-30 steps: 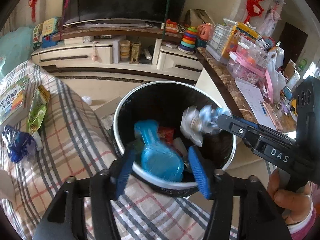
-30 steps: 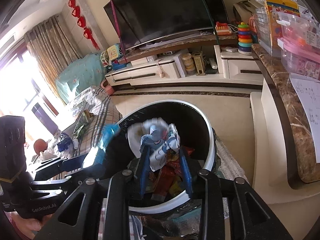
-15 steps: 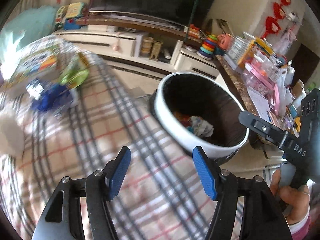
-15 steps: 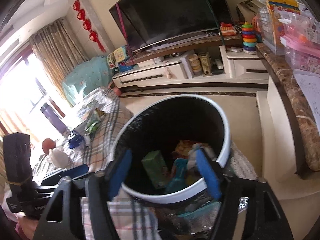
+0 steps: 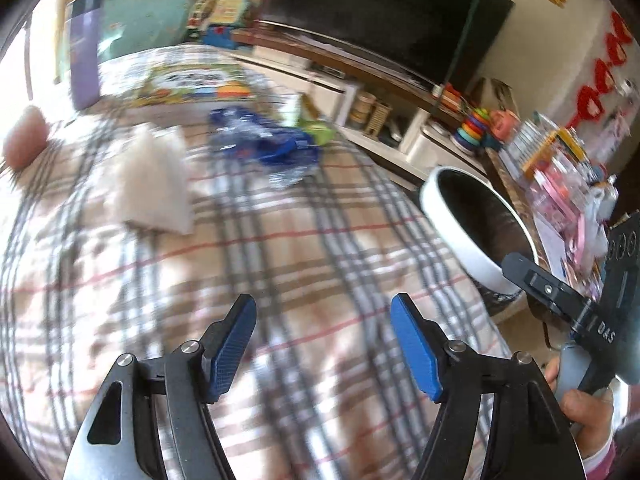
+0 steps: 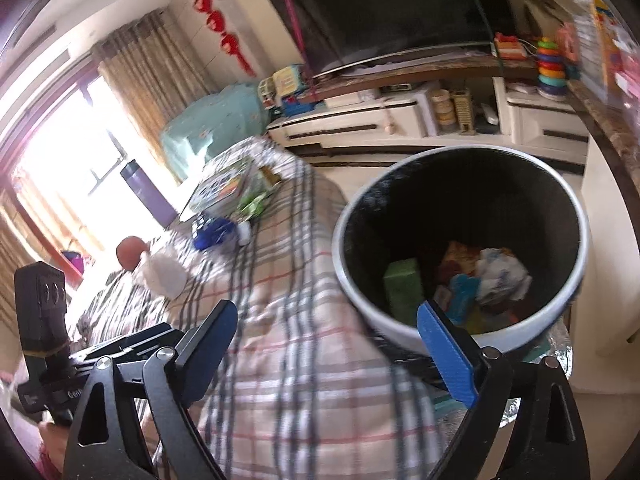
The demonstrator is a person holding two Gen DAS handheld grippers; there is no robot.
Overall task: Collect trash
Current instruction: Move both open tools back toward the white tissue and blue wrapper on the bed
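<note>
Blur is smearing the plaid cloth (image 5: 248,248) under my left gripper (image 5: 324,344), so the white lump (image 5: 154,184) at middle left is staying hard to identify. My left jaws have just been spreading, with nothing between them. My right gripper (image 6: 340,356) has just been opening wide too, empty, low in its frame. One bin (image 6: 400,320) is sitting at right, holding a green box (image 6: 402,290), a crumpled white wrapper (image 6: 502,276) and more. One blue wrapper (image 5: 268,144) is lying at upper centre.
</note>
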